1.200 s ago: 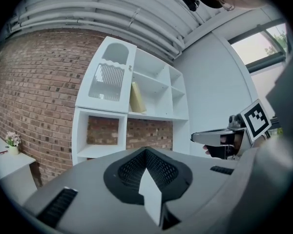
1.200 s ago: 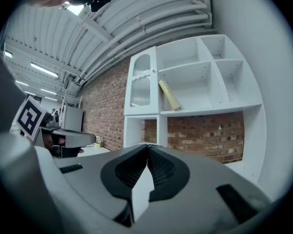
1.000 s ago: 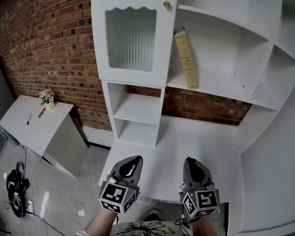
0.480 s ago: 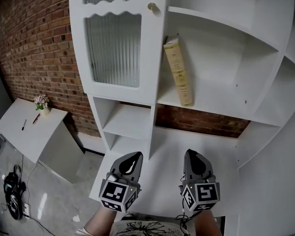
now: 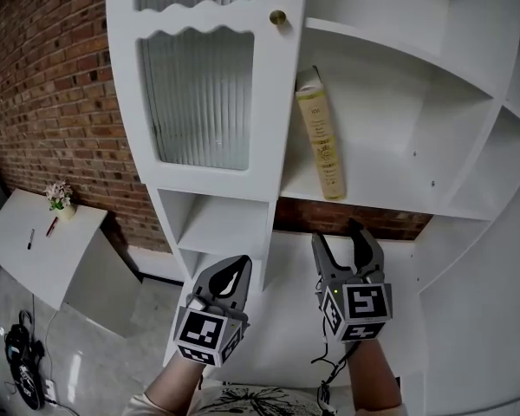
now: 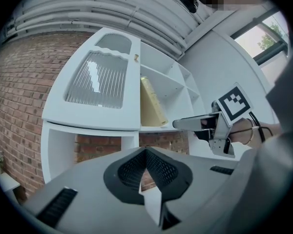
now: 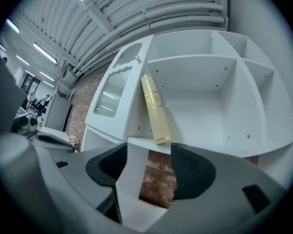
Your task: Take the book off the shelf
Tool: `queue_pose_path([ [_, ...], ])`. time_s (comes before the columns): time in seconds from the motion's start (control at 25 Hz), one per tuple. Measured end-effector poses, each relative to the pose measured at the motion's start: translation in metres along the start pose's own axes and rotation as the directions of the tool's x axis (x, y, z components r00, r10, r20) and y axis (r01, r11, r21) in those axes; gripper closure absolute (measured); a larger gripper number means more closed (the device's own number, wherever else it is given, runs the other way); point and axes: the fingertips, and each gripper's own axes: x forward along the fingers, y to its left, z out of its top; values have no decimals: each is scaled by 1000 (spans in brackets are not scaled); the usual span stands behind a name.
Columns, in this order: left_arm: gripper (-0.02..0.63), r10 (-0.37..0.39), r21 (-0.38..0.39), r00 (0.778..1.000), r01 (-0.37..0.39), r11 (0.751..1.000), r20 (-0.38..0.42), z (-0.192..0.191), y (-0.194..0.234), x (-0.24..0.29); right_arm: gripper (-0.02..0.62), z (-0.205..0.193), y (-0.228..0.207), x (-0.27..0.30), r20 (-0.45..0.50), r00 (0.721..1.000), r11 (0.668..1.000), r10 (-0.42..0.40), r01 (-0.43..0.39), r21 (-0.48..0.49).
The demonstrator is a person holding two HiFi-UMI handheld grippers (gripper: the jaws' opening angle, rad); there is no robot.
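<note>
Fingers (image 5: 320, 255) of the right gripper (image 5: 338, 235) have just spread, empty, below the book (image 5: 321, 146).
Left gripper (image 5: 240, 280) fingers press together, lower-left of it.

Books: one book (image 5: 321, 141), at 1 o'clock. Shelf units: one white shelf unit (image 5: 390, 102). Ribbed glass doors: one door (image 5: 199, 94), at 11 o'clock, with one brass knob (image 5: 278, 17). Grippers: two, at 6 o'clock; left gripper (image 5: 232, 271) jaws together, right gripper (image 5: 338, 237) jaws just opened, nothing between. Side tables: one side table (image 5: 48, 265), at 9 o'clock, bearing one flower pot (image 5: 59, 198), one black pen (image 5: 29, 238), one red pen (image 5: 51, 226).
</note>
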Motion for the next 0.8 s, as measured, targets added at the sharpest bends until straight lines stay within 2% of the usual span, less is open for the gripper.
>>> queue_pose_path([
  [0.24,594,-61,13,998,61,998,18,4,8,8,268,33,-13,38,6,997,997,-77,78,-15],
  [0.52,594,-114,27,993,114,993,23,3,14,17,225,59,-25,91,-20,991,986,-132,129,-109],
  [0.64,594,-127,26,992,127,992,16,-1,18,21,225,63,-30,113,-48,990,985,-136,129,-118],
  [0.8,594,-125,26,992,125,992,21,-3,25,26,225,67,-27,136,-88,991,986,-104,91,-136],
])
